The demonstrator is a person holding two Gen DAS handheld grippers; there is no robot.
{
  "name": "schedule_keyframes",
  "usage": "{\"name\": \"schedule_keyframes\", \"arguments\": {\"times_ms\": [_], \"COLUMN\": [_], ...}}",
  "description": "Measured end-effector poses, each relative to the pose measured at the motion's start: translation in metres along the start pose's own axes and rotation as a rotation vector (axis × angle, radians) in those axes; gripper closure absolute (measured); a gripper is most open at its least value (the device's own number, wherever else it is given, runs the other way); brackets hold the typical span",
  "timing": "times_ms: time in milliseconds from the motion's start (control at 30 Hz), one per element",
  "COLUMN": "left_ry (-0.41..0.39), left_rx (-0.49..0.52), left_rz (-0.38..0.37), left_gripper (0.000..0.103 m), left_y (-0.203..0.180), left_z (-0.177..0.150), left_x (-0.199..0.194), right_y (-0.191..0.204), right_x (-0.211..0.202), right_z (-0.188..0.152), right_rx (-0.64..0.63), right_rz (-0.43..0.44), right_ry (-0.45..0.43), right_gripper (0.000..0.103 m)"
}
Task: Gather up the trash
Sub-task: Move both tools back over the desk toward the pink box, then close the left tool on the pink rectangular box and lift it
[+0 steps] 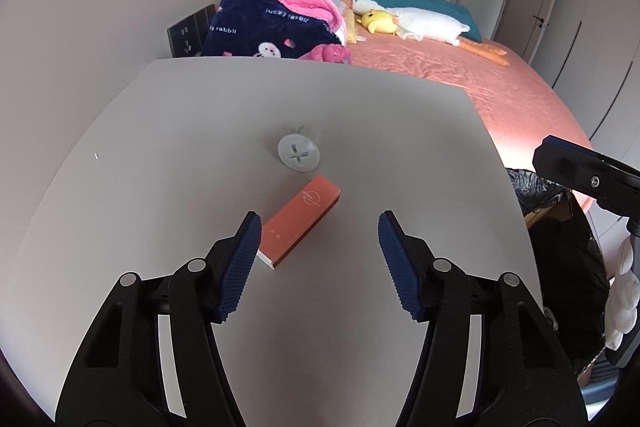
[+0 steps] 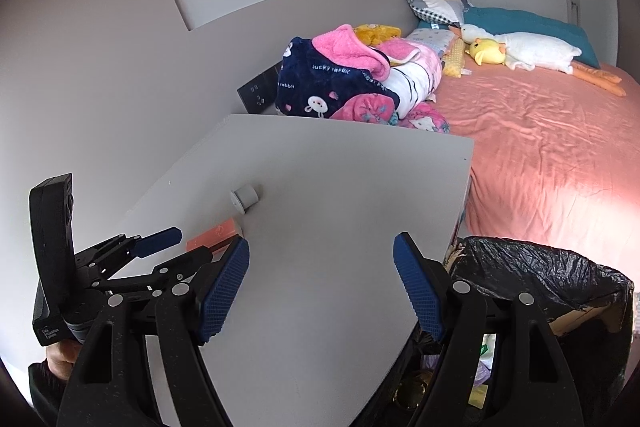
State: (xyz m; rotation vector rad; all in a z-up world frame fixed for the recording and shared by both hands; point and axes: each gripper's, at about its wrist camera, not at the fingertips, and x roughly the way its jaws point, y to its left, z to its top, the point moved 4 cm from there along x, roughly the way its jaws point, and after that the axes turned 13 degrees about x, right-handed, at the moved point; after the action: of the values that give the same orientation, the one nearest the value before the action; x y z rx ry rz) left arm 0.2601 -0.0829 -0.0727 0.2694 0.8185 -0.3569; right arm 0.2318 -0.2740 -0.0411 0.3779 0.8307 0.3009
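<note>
Fingers (image 1: pixel 240 259) of the left gripper (image 1: pixel 316 227) stand apart, empty, angled down so the orange box (image 1: pixel 302 221) lies just ahead between them; right gripper (image 2: pixel 322 251) hangs spread beside the bin (image 2: pixel 560 275), ready to receive

Black hand-held gripper (image 1: pixel 316 227) with 2 ribbed blue pads (image 1: pixel 236 267).

a home bedroom is shown by a wide bed under a salmon-pink sheet (image 2: pixel 540 155), plush toys and a folded fleece blanket (image 1: pixel 272 23).
</note>
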Motion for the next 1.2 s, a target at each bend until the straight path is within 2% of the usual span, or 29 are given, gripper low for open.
{"name": "schedule_keyframes", "arguments": {"times_ms": [467, 767, 900, 1067, 1200], "left_ry": [0.08, 0.07, 0.054, 0.015, -0.026], "left_rx": [0.054, 0.054, -0.024, -0.148, -0.224], "left_rz": [0.042, 0.034, 0.005, -0.022, -0.007], "left_gripper": [0.045, 0.071, 0.078, 0.078, 0.078], "left_y": [0.005, 0.008, 0.018, 0.038, 0.054], "left_z": [-0.004, -0.007, -0.01, -0.012, -0.014], "left_x": [0.029, 0.029, 0.027, 0.019, 0.009], "right_y": [0.016, 0.03, 0.037, 0.049, 0.062], "right_x": [0.024, 0.047, 0.059, 0.075, 0.091], "right_z": [0.005, 0.003, 0.002, 0.003, 0.003], "right_rx": [-0.012, -0.06, -0.093, -0.119, -0.147], "right_rz": [-0.002, -0.012, -0.015, -0.016, -0.015], "right_ry": [0.023, 0.048, 0.059, 0.076, 0.089], "right_gripper": [0.027, 0.029, 0.029, 0.029, 0.029]}}
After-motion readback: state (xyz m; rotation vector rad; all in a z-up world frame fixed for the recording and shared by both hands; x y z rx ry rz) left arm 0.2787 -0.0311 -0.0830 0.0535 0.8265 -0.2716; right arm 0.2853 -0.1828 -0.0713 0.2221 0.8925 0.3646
